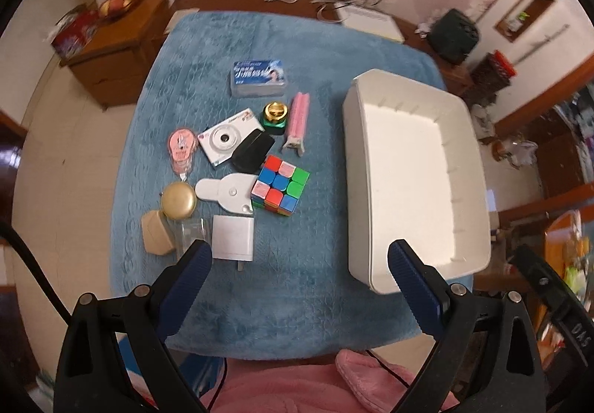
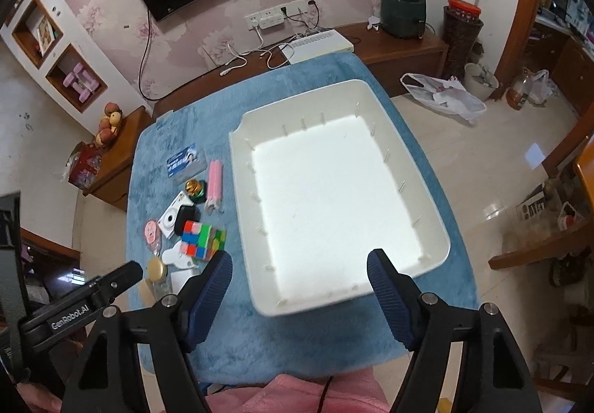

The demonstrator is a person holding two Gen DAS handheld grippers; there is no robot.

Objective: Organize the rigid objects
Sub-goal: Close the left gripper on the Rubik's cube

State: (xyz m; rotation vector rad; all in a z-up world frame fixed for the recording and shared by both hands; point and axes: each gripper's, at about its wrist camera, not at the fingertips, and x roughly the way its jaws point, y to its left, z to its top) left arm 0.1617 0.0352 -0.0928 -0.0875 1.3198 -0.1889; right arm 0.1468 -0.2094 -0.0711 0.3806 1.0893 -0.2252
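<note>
Blue cloth: a plush blue cover (image 1: 297, 283) is lying across the table, carrying everything else in view.
White bin: a white plastic bin (image 2: 408, 168) is sitting on the cloth with nothing showing inside it; all places below are given from this bin.
Puzzle cube: a colourful puzzle cube (image 1: 280, 186) is resting on the cloth just left of the bin, the closest of the loose items to it.
Pink clip: a pink ridged piece (image 1: 299, 116) is lying lengthwise left of the bin's far half, beside a green jar with a gold cap (image 1: 275, 116).
Card box: a blue printed box (image 1: 258, 78) is sitting left of the bin's far corner, farthest from the grippers.
Camera group: a white toy camera (image 1: 224, 142) is lying further left, with a black flat item (image 1: 252, 151) overlapping its corner and a pink tag (image 1: 180, 145) beyond it.
Near cluster: a white charger block (image 1: 233, 236), a white rounded tool (image 1: 226, 190), a gold-lidded jar (image 1: 178, 201) and a beige box (image 1: 157, 233) are grouping left of the bin's near end.
Left gripper: the left gripper (image 1: 299, 264) is hovering over bare cloth left of the bin's near corner, jaws spread wide, gripping nothing.
Right gripper: the right gripper (image 2: 299, 273) is hanging over the bin's near end, jaws apart and holding nothing.
Person: a pink fleece sleeve (image 1: 297, 387) is showing at the bottom edge.
</note>
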